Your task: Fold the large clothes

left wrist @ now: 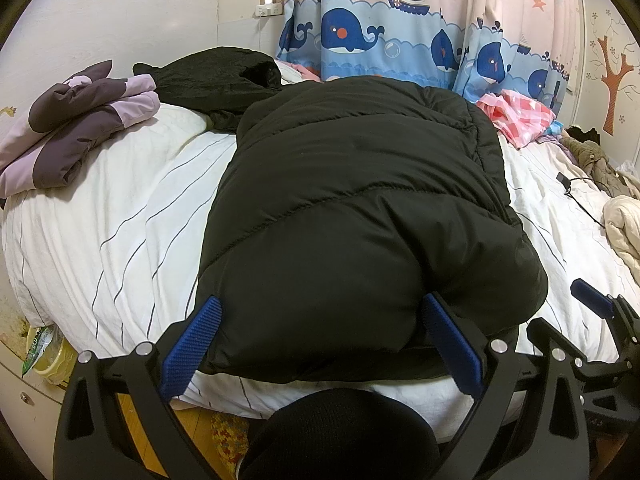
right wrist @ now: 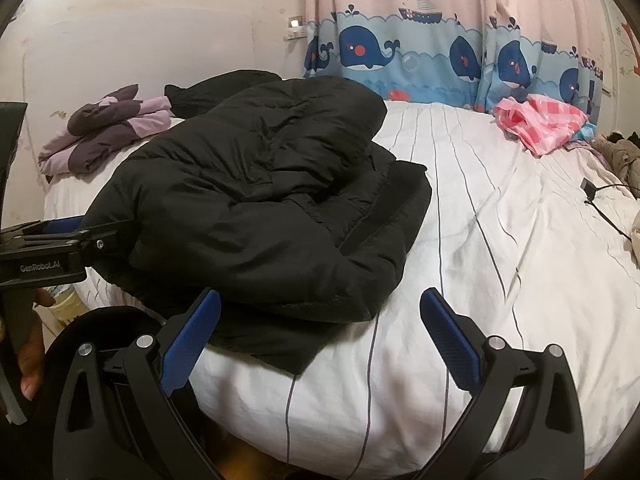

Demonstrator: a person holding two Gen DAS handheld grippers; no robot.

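A black puffer jacket lies folded into a thick bundle on the white striped bed. My left gripper is open, its blue fingers standing on either side of the bundle's near end without pinching it. In the right wrist view the same jacket sits to the left, near the bed's front edge. My right gripper is open at the jacket's near right corner, its left finger against the cloth and its right finger over bare sheet. The left gripper shows at the jacket's left side.
A folded purple jacket and another black garment lie at the bed's far left. A pink checked cloth, a black cable and beige clothes lie to the right. Whale curtains hang behind. A hand holds the left gripper.
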